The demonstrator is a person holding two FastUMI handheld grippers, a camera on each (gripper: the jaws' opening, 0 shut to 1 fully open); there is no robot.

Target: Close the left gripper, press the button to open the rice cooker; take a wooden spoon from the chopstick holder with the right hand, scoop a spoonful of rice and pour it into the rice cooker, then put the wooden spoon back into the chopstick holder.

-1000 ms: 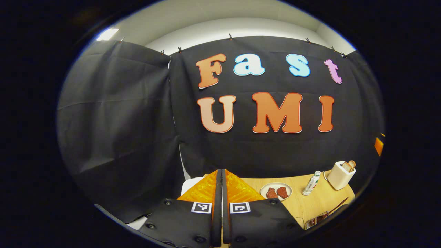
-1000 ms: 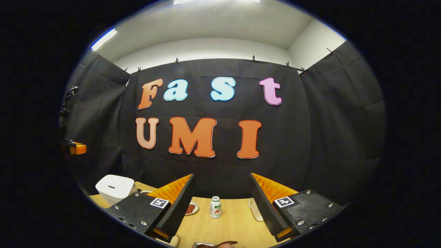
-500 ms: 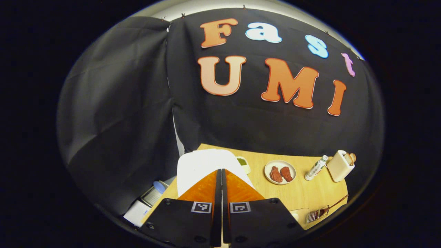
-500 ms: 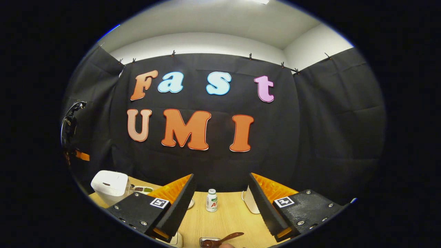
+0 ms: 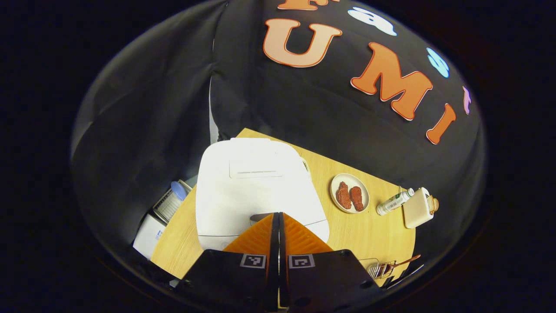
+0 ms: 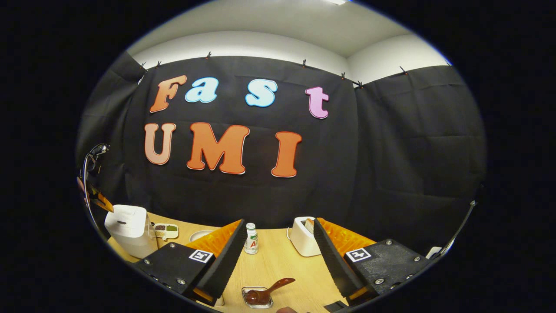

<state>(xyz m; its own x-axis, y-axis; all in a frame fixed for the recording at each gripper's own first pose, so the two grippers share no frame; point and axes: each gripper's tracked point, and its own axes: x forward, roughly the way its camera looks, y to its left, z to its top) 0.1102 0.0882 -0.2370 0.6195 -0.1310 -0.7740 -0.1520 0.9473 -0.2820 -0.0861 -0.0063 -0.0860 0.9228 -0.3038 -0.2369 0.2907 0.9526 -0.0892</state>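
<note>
Left claw point(image 5: 278, 217) pressed fully together above smooth, rounded white rice cooker point(image 5: 254, 184) on wood-grain worktop point(image 5: 373, 230); right claw point(image 6: 278, 252) spread wide, holding nothing, glossy wooden spoon point(image 6: 266, 292) below.

Black screw-studded tongs point(image 6: 278, 261) mounts with square coded markers, ribbed wedge fingers point(image 5: 299, 237).

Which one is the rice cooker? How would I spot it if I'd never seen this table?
Start at the wooden table in front of the black cloth wall. Go to its left end, just ahead of the left gripper with its jaws shut. The rice cooker is the big white rounded box with its lid down, far larger than the plate of meat, bottle and toaster to its right.
</note>
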